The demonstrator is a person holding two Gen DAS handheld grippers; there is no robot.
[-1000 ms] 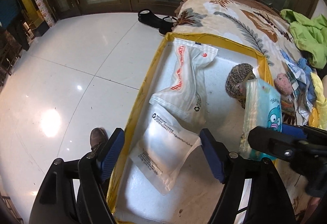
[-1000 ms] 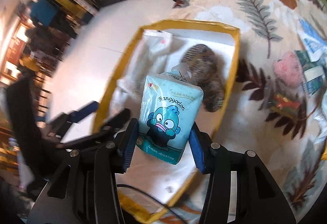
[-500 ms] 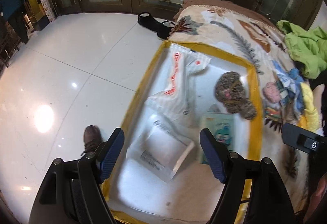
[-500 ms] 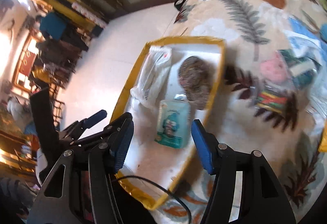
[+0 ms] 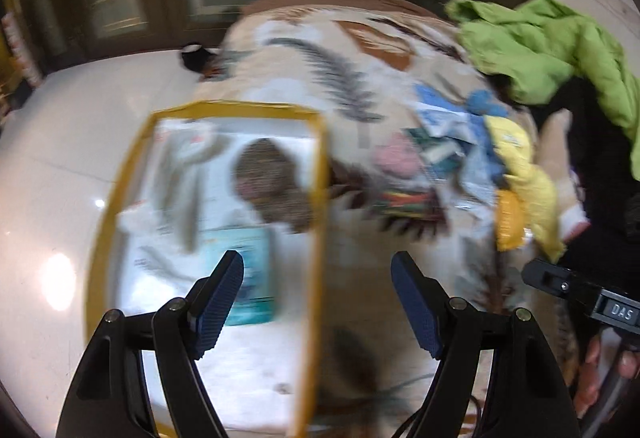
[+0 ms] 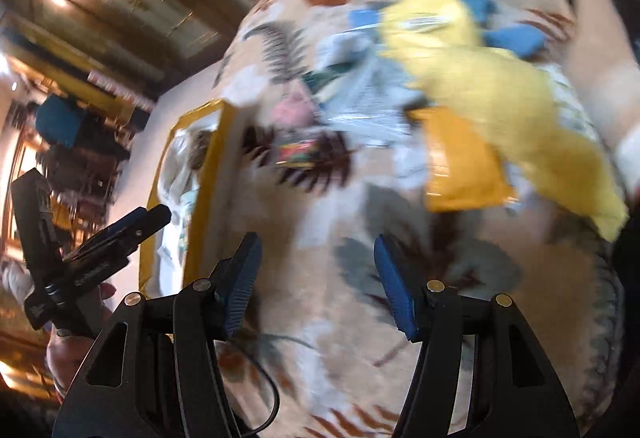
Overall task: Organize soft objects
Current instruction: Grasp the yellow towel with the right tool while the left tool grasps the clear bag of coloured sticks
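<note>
A yellow-rimmed bin point(image 5: 320, 166) is seen at the left of the left wrist view, and several soft things are already lodged in it: a teal tissue pack point(image 5: 248, 270) at its lower middle, a brown knitted piece point(image 5: 268, 178) above that, and white plastic bags point(image 5: 180, 174) along its left side. The bin sits at the left edge of a bed covered by a leaf-print blanket point(image 5: 328, 74).

More is left to be sorted. At the right of the same view a loose heap is spread on the blanket, well apart from the bin: a pink item point(image 5: 396, 158), blue pieces point(image 5: 480, 130), a yellow cloth point(image 6: 480, 78) and an orange packet point(image 6: 460, 166). A green garment point(image 5: 552, 42) lies at the upper right. The task is judged partly done.

The left tongs point(image 5: 318, 302) are spread wide and hold nothing. The right tongs point(image 6: 316, 278) are likewise wide and empty, pointed toward the heap. Both views are blurred, so finer detail cannot be told.
</note>
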